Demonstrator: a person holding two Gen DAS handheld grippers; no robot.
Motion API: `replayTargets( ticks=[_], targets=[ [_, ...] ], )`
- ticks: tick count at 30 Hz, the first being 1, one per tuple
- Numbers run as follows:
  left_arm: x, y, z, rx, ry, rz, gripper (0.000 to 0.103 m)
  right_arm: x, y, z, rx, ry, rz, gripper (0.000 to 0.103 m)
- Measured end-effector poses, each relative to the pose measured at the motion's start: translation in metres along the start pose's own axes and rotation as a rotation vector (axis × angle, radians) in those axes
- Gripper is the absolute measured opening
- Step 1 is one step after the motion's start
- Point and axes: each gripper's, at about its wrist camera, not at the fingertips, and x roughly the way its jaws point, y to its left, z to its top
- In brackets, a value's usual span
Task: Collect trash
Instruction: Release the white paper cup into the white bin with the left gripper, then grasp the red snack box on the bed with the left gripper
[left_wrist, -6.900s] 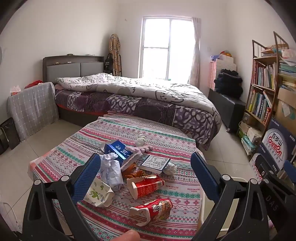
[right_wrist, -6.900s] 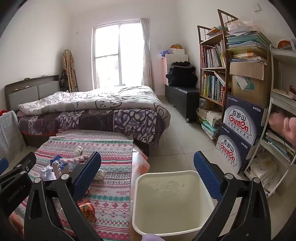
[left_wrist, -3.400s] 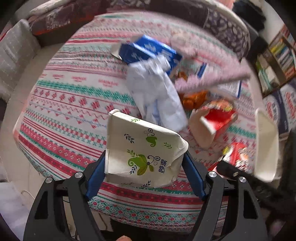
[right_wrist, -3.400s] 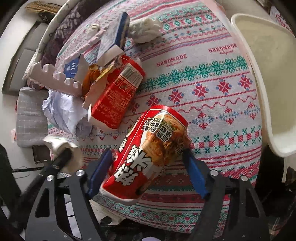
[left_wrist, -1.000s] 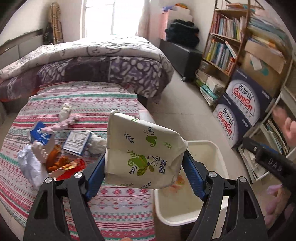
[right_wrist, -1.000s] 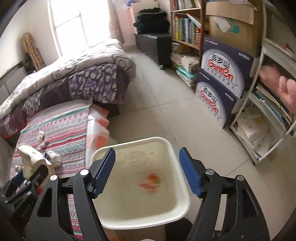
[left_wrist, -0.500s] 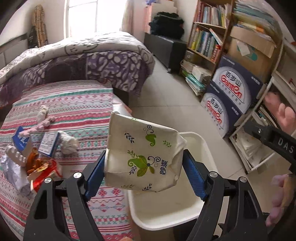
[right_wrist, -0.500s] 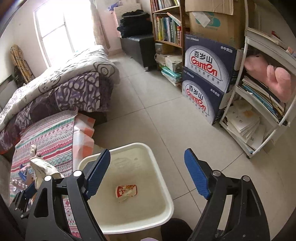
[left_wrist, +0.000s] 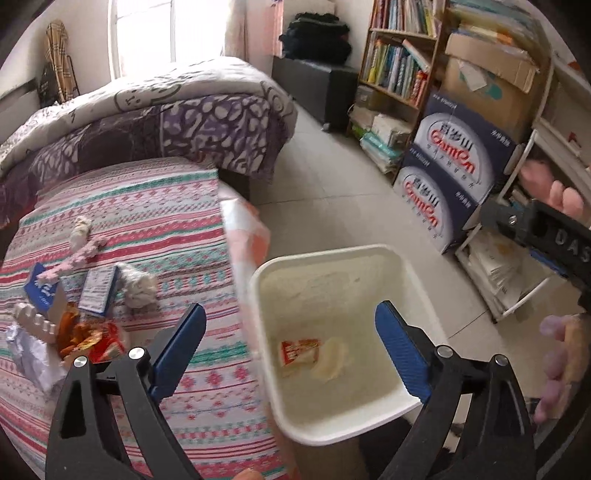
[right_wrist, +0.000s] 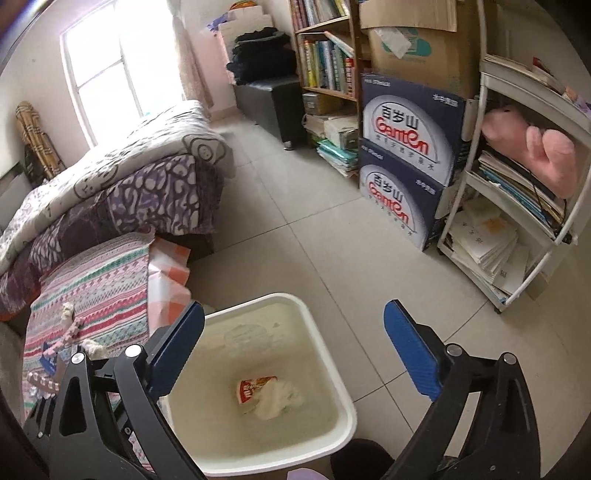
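A white bin stands on the floor beside the low table; it also shows in the right wrist view. Inside lie a red snack cup and a pale paper cup. My left gripper is open and empty above the bin. My right gripper is open and empty above the bin's right side. More trash stays on the table: a red cup, crumpled paper, a blue box, a tissue wad.
A bed stands behind the table. Blue cartons, a bookshelf and a white rack with a pink plush toy line the right wall. Tiled floor lies between them and the bin.
My left gripper has opened and the paper cup has dropped from it into the bin, next to the red snack cup. Both grippers stay above the bin.
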Motion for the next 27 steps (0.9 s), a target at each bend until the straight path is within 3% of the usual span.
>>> replayTargets(
  ticks=[5, 12, 17, 21, 22, 24, 26, 27],
  targets=[
    [0.006, 0.025, -0.009, 0.057, 0.083, 0.125, 0.090, 0.001, 0.023, -0.006, -0.042, 0.023, 0.038, 0.095],
    [0.035, 0.080, -0.033, 0.192, 0.279, 0.316, 0.090, 0.003, 0.051, -0.015, -0.108, 0.052, 0.074, 0.096],
    [0.053, 0.114, -0.045, 0.188, 0.340, 0.358, 0.090, 0.007, 0.068, -0.024, -0.157, 0.078, 0.081, 0.096],
    [0.062, 0.120, -0.051, 0.232, 0.336, 0.371, 0.089, 0.011, 0.075, -0.027, -0.176, 0.098, 0.087, 0.096],
    [0.063, 0.123, -0.052, 0.238, 0.337, 0.375, 0.085, 0.011, 0.075, -0.027, -0.174, 0.101, 0.089, 0.096],
    [0.065, 0.129, -0.056, 0.233, 0.346, 0.392, 0.062, 0.012, 0.076, -0.028, -0.168, 0.107, 0.095, 0.096],
    [0.063, 0.132, -0.061, 0.239, 0.337, 0.412, 0.044, 0.013, 0.078, -0.029, -0.164, 0.112, 0.099, 0.096],
    [0.060, 0.133, -0.061, 0.229, 0.328, 0.398, 0.040, 0.013, 0.080, -0.030, -0.162, 0.117, 0.104, 0.096]
  ],
)
